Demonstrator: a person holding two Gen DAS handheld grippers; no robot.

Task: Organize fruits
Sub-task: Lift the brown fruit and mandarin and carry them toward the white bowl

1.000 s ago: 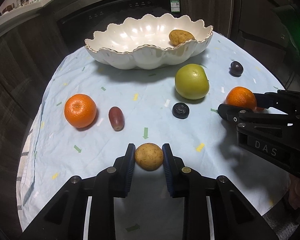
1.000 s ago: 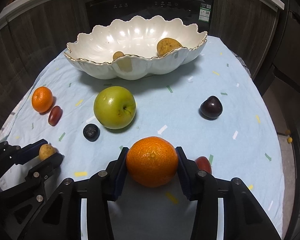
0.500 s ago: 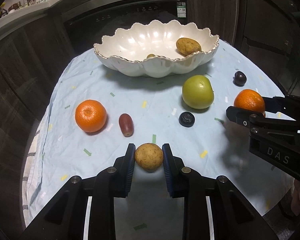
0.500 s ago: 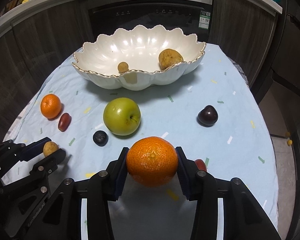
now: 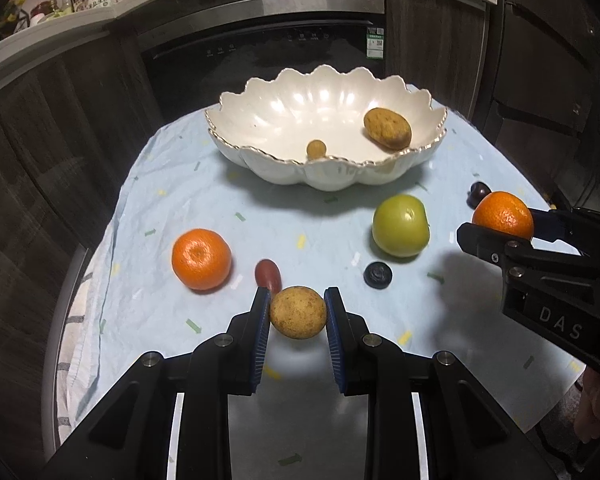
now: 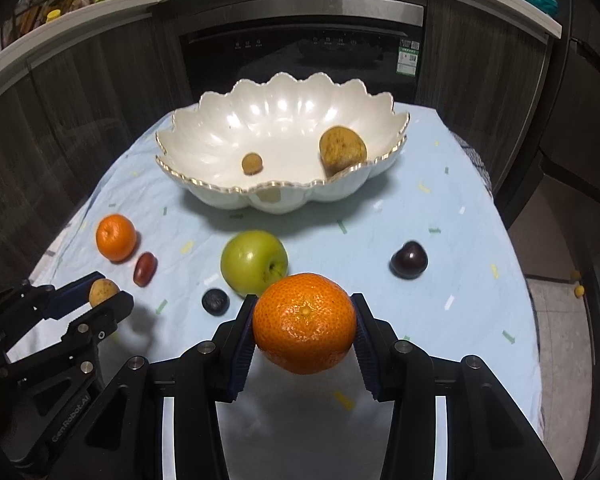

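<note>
My left gripper is shut on a small round brown fruit and holds it above the pale blue cloth. My right gripper is shut on an orange, also lifted off the cloth. Each gripper shows in the other's view: the right gripper at the right edge, the left gripper at the lower left. Beyond them stands a white scalloped bowl holding a large brown fruit and a small brown one.
On the cloth lie a second orange, a red oblong fruit, a green apple, a dark berry and a dark plum. A dark oven front stands behind the table. A person's hand shows at the lower right.
Both grippers have risen with their fruit, so the table and bowl look farther away and more of the bowl's inside shows. Neither grip has changed.
</note>
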